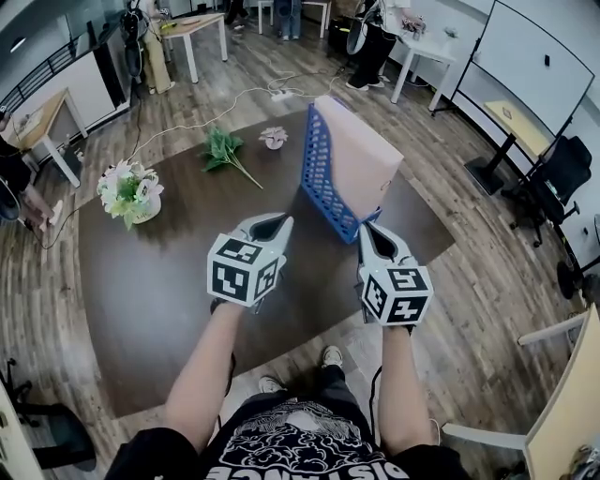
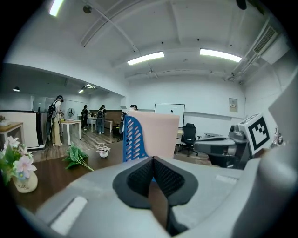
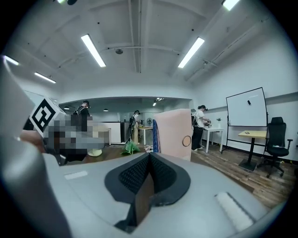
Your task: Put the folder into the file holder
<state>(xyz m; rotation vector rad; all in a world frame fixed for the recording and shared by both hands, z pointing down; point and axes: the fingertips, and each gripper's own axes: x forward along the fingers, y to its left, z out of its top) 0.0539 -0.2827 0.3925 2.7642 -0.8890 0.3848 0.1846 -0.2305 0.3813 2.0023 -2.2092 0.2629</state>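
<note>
The premises were an open-plan office: wood-plank floor [image 1: 487, 309], work tables [image 1: 197, 25] along the top of the head view, black office chairs [image 1: 562, 173] at its right edge, a whiteboard [image 3: 246, 107] at right in the right gripper view, and ceiling strip lights [image 2: 145, 58].

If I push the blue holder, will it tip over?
It probably slides first: the holder rests flat on the table. Its slotted wall looks like light plastic. The tall folder inside might make it tippy sideways.
</note>
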